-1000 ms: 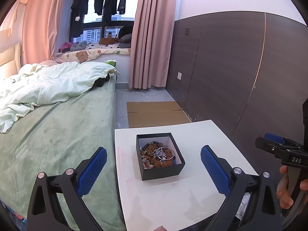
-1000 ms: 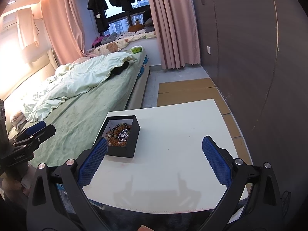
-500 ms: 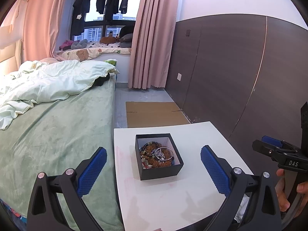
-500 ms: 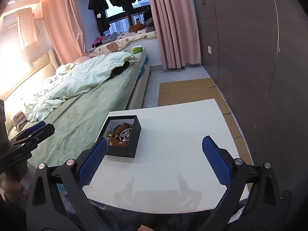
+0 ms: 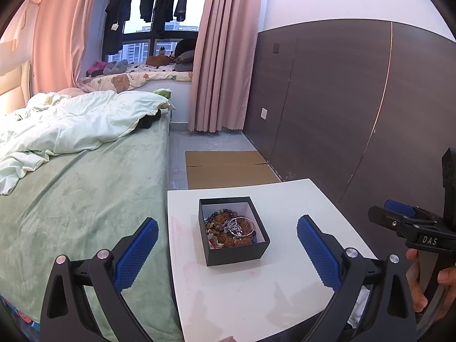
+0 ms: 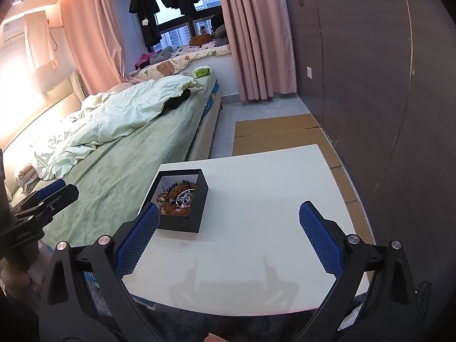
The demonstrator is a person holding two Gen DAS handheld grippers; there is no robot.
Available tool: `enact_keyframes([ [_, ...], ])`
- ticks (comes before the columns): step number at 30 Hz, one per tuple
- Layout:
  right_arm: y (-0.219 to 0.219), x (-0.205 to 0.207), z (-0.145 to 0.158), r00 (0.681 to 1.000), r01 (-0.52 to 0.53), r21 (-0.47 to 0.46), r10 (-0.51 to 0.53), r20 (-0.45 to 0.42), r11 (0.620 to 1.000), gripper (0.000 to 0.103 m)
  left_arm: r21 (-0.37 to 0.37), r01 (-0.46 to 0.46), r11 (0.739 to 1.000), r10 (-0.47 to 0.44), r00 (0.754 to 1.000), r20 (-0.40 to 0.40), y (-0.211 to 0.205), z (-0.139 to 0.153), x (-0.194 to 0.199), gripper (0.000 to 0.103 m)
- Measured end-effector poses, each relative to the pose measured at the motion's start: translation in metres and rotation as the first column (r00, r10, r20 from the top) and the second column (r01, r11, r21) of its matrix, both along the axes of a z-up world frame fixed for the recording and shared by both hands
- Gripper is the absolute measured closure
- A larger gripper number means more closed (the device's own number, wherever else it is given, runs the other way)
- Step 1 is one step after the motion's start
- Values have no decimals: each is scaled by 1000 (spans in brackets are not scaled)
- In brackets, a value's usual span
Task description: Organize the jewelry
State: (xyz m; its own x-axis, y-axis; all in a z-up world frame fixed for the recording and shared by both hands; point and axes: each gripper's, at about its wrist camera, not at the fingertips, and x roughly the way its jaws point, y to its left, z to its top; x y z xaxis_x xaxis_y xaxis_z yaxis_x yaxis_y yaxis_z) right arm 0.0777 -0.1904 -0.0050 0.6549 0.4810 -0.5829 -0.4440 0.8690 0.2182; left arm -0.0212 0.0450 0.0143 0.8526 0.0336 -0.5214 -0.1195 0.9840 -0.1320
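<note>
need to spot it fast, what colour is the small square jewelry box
Black outside, white lining; small square jewelry box shows best in left wrist view.

L wrist cam: sits behind the left gripper (image 5: 227, 245), looks fwd and slightly down across the white table (image 5: 287, 279) toward the window (image 5: 159, 17), bed (image 5: 79, 188) on its left, dark wall panel (image 5: 342, 99) on its right. R wrist cam: same heading from further right and a bit higher, behind the right gripper (image 6: 229, 232). Both are near the table's front edge. Shared: black jewelry box (image 5: 236, 252), table, bed, pink curtains (image 5: 222, 57), floor cardboard (image 5: 228, 168). Each view catches the other gripper at its edge.
</note>
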Motion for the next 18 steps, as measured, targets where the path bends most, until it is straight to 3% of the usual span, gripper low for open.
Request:
enact_keyframes([
  [18, 6, -8, 3, 1000, -8, -10, 8, 19, 1000, 5, -6, -4, 1000, 4, 1000, -10, -4, -5, 1, 8],
])
